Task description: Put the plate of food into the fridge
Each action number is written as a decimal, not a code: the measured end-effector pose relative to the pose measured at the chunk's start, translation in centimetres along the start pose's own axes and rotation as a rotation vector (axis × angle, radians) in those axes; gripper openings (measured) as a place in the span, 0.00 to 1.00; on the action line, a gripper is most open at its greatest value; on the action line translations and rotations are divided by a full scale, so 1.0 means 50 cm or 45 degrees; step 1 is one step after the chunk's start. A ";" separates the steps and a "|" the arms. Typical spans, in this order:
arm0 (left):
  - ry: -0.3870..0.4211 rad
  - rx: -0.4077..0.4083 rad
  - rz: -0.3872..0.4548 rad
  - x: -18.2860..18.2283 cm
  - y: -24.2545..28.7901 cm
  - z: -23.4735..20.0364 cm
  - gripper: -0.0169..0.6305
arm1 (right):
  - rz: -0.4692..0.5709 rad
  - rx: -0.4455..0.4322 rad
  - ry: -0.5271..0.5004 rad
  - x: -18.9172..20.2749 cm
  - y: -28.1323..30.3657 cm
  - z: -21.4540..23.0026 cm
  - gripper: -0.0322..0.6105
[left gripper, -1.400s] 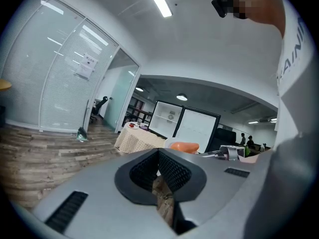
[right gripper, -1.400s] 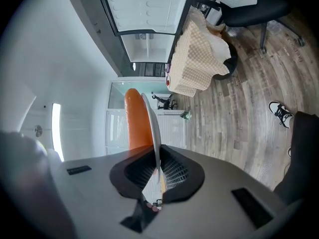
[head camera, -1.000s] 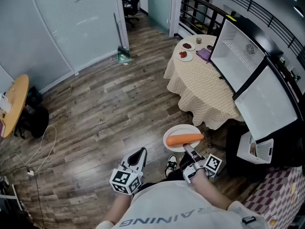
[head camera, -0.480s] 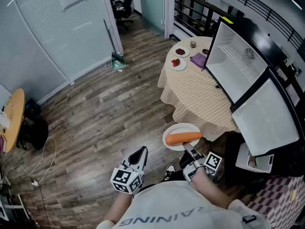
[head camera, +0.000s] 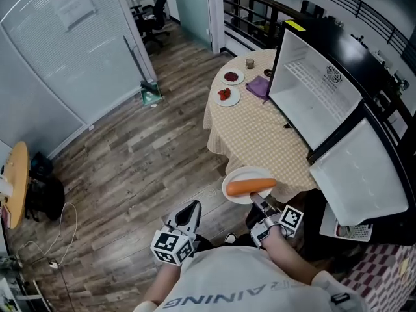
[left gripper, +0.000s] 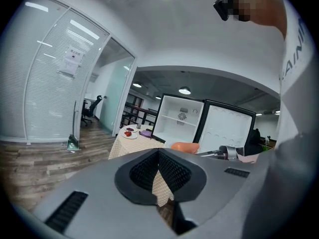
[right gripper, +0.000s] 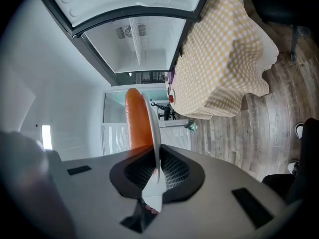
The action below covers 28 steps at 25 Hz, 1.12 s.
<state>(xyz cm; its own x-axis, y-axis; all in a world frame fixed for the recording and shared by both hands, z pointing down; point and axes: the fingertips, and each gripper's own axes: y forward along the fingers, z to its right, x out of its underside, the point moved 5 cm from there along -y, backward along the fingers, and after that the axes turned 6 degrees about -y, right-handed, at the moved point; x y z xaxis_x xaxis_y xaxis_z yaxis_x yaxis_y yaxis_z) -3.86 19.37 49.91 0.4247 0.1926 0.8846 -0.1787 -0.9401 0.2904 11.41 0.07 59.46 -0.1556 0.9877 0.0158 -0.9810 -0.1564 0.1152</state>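
Plate [head camera: 242, 175] rim pinched in my right claw [head camera: 259, 206], its near edge hidden between the jaws. I hold it in the air by the checked table [head camera: 260, 132], short of the open fridge [head camera: 315, 93]. The orange food [head camera: 251, 187] lies lengthwise, left to right. The head view shows the plate's face, my right gripper view only its edge. My left claw [head camera: 189, 214] is pressed together, empty.

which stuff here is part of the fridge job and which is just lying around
Job: plate; orange food on it; right gripper clamped on its rim; open fridge.
Lying about: checked table; small plates of red food; purple cloth; office chair.
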 end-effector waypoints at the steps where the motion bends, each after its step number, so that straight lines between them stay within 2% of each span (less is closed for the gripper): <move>1: 0.001 0.009 -0.007 -0.002 0.011 -0.001 0.04 | 0.008 0.001 0.004 -0.006 0.000 0.003 0.11; 10: 0.065 0.184 -0.065 -0.064 0.171 -0.041 0.04 | 0.158 0.024 0.029 -0.086 0.052 0.011 0.11; 19: 0.126 0.418 -0.127 -0.189 0.337 -0.129 0.04 | 0.395 0.002 0.027 -0.150 0.172 -0.045 0.11; 28: 0.124 0.594 -0.231 -0.241 0.453 -0.241 0.04 | 0.610 0.028 0.065 -0.173 0.291 -0.056 0.11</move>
<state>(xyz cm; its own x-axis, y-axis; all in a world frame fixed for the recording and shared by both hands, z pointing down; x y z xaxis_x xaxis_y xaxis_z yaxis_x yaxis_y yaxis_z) -23.74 -0.87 50.22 0.3235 0.3687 0.8714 0.3153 -0.9103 0.2681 -1.87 -10.75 58.22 -0.5953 0.8031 0.0233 -0.7949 -0.5930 0.1281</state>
